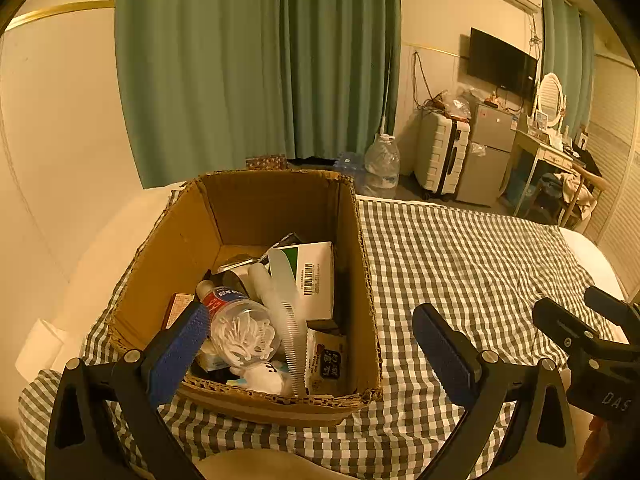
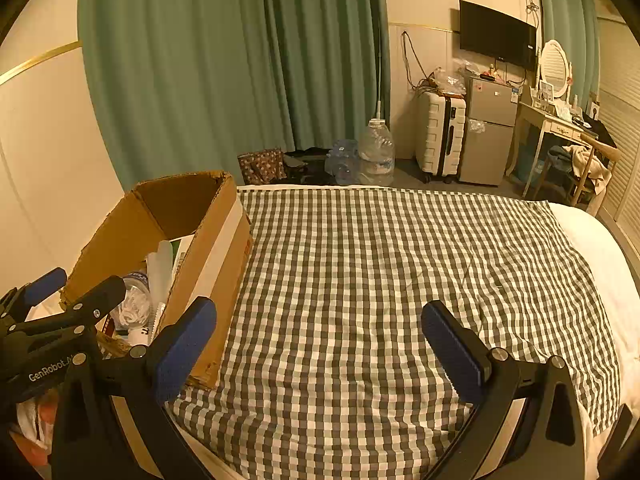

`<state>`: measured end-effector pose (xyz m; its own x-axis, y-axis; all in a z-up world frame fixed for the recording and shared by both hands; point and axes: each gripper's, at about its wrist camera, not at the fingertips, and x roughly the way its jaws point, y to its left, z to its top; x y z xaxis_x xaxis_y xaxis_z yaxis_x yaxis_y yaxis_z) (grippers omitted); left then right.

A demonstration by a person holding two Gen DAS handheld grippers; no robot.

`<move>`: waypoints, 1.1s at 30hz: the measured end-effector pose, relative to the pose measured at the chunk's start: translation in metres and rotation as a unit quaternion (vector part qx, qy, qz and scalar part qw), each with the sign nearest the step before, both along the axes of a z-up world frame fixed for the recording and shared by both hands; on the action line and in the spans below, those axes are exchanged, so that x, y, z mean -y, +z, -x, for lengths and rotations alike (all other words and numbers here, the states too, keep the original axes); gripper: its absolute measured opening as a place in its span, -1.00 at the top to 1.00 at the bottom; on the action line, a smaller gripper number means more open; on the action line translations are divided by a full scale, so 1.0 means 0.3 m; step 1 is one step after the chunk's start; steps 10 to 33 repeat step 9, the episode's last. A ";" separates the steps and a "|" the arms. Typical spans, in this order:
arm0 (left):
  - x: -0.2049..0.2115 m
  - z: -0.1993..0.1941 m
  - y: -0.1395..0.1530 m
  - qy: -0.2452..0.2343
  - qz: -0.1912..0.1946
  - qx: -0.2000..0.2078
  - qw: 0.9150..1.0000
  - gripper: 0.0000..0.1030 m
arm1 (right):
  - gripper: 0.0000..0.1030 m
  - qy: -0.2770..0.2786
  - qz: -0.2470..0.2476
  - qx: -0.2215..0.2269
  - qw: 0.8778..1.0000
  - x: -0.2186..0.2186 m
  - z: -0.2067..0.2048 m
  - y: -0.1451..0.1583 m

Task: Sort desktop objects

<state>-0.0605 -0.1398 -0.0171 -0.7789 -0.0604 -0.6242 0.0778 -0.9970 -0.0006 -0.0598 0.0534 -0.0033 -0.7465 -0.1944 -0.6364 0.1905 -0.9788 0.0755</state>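
Your left gripper (image 1: 312, 344) hovers with its blue-padded fingers spread wide and empty over the near edge of an open cardboard box (image 1: 244, 216) on a green-and-white checked cloth (image 2: 380, 280). Inside the box lie a jar of cotton swabs (image 1: 242, 330), a white comb (image 1: 290, 312) and a white carton (image 1: 316, 276). Your right gripper (image 2: 320, 340), also spread wide and empty, hangs over bare cloth to the right of the box.

We see green curtains (image 2: 224, 60) on cream walls, a wall television (image 2: 497, 36), a white suitcase (image 2: 440, 136) beside a small fridge (image 2: 486, 132), and warm dim light.
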 end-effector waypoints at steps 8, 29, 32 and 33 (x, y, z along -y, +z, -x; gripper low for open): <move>-0.005 -0.018 -0.001 -0.003 -0.024 0.003 1.000 -1.00 | -0.99 0.004 -0.005 0.004 1.000 -0.006 -0.012 -0.001; -0.007 -0.019 0.001 0.000 -0.025 0.001 1.000 -1.00 | -0.99 0.005 -0.006 0.003 1.000 -0.004 -0.014 0.000; -0.007 -0.019 0.001 0.000 -0.025 0.001 1.000 -1.00 | -0.99 0.005 -0.006 0.003 1.000 -0.004 -0.014 0.000; -0.007 -0.019 0.001 0.000 -0.025 0.001 1.000 -1.00 | -0.99 0.005 -0.006 0.003 1.000 -0.004 -0.014 0.000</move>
